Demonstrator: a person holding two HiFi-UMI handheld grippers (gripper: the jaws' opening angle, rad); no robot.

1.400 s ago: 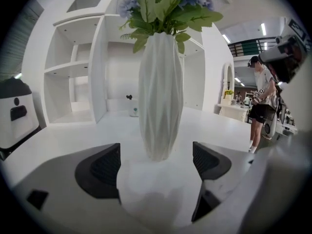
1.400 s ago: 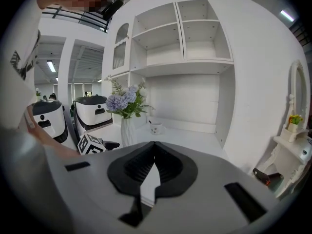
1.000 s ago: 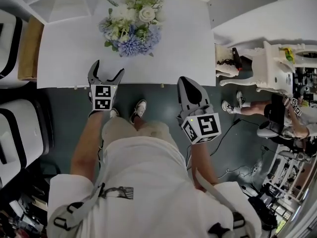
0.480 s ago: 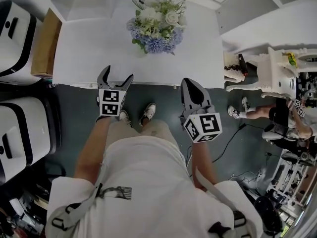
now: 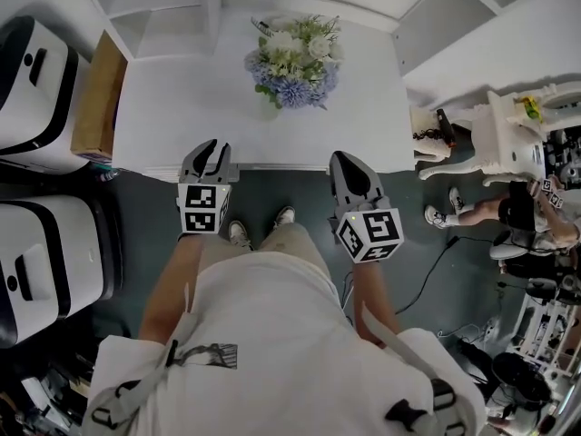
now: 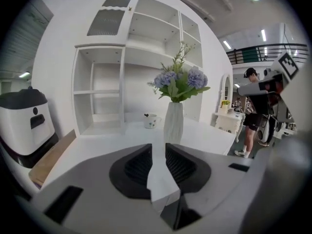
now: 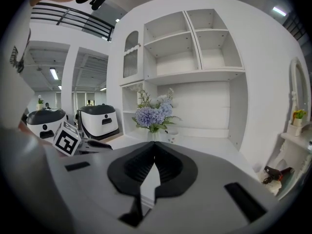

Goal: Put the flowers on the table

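**Flowers placed; both claws clear**

The flowers (image 5: 292,57) stand upright in their white vase (image 6: 173,123) on the tabletop (image 5: 172,116), upper centre of the head view, with nothing touching them. My left claw (image 5: 211,149) has just been closing to a narrow gap and holds nothing. My right claw (image 5: 345,158) is closed and empty. I judge the placing done.

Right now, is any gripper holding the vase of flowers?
No, the vase stands free on the white table, with nothing touching it.
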